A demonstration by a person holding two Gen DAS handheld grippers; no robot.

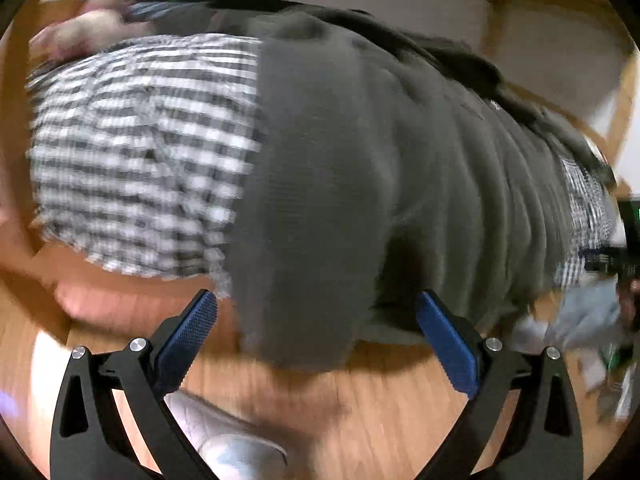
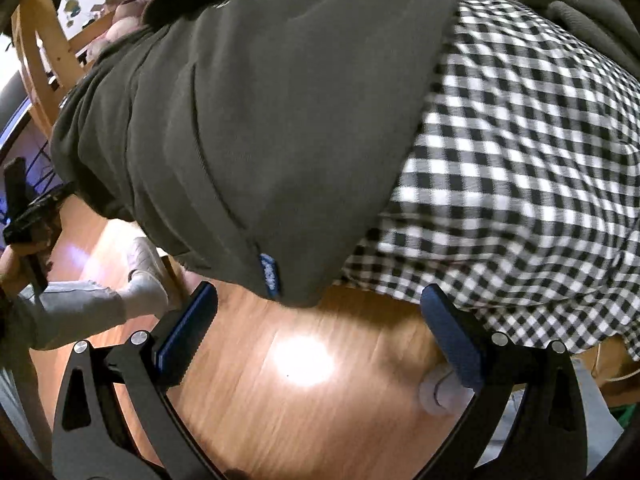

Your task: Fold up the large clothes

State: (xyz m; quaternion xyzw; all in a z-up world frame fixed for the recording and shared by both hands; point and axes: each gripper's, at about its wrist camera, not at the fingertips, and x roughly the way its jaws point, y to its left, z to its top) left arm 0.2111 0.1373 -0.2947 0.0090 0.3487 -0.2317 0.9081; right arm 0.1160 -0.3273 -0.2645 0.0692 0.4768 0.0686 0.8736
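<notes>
- The left gripper [image 1: 316,320] has its blue-padded fingers spread wide and nothing between them; the hem of a dark olive sweatshirt [image 1: 360,160] hangs just ahead of it, drooping down into the gap without being pinched.
- The right gripper [image 2: 318,314] is likewise spread and holding nothing. A lower corner of the same sweatshirt [image 2: 260,140], the one with a small blue tag [image 2: 270,276], dangles just in front of its fingers.
- The sweatshirt lies draped over a black-and-white checked cloth [image 2: 520,160] that seems to cover a raised surface; the checked cloth shows to the left of the sweatshirt from the left gripper and to the right of it from the right gripper.
- Below both grippers is a wooden floor [image 2: 300,400], with a bright glare patch under the right one. A socked foot [image 2: 146,280] of a person stands off to the right gripper's left side.
- Both views are smeared, so fine detail at the cloth edges is hard to read.
- As I judge it, folding proper has not begun: this looks like the approach to take hold of the sweatshirt's lower edge at two spots.
- The next move would call for each gripper to go forward onto the hanging hem, close on the sweatshirt alone, and avoid catching the checked cloth beneath.
</notes>
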